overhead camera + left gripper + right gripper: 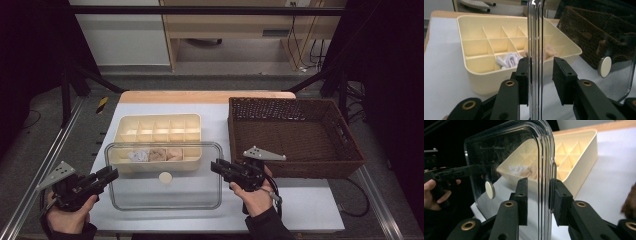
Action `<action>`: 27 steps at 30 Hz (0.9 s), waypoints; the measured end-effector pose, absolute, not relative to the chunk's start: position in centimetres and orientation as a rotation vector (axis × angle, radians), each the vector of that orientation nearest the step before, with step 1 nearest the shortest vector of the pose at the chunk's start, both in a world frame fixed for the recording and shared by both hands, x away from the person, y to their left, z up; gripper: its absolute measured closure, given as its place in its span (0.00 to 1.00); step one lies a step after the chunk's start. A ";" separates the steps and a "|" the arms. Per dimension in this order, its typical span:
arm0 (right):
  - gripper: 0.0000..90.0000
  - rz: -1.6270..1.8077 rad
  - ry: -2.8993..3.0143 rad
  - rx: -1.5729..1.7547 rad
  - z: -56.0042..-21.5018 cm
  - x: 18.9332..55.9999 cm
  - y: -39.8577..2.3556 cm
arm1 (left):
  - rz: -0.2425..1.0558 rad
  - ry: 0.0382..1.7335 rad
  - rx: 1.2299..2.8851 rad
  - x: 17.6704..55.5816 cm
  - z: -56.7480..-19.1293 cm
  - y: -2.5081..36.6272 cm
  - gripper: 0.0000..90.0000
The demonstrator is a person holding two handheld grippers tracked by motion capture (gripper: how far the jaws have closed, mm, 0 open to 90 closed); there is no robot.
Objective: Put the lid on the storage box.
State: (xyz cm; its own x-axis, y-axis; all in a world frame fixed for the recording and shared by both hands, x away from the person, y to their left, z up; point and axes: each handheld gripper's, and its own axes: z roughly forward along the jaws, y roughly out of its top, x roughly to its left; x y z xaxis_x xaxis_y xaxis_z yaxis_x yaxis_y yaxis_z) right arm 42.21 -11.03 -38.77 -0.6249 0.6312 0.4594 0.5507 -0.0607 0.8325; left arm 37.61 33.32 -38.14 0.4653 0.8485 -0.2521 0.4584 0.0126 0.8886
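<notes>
Both hands come in low from the six o'clock edge of the high view, forearms angled inward, each wrist turned so its gripper points toward the middle of the table. The left gripper has its jaws either side of the nine o'clock edge of the clear lid; in the left gripper view one pad sits against the rim while the other stands a little off it, so I cannot tell if it truly pinches. The right gripper takes the three o'clock edge, and in the right gripper view its jaws bracket the curved rim closely, a tight look, though a firm clamp isn't certain. The lid is a see-through rounded rectangle with a small pale round knob at its centre, held level between the two grippers, overlapping the six o'clock side of the cream divided box, whose near compartments hold a white cloth bundle and beige ones. A dark wicker basket sits at three o'clock
</notes>
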 end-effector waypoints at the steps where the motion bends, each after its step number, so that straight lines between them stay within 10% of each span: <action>1: 0.77 1.800 2.100 1.317 -38.7 42.3 -11.0 | 0.455 1.156 1.619 37.9 -38.1 33.3 0.74; 27: 0.74 1.774 2.041 1.244 -35.0 48.5 -8.4 | 0.496 1.147 1.524 43.1 -35.4 35.3 0.75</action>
State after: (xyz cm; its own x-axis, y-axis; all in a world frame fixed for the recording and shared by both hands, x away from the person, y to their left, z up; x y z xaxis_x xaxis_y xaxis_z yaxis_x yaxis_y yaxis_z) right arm 48.51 -8.38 -35.00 -0.6394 0.6671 0.3823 0.4715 -0.0526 0.8803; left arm 43.10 35.34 -35.39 0.4413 0.8572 -0.2656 0.3939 0.0809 0.9156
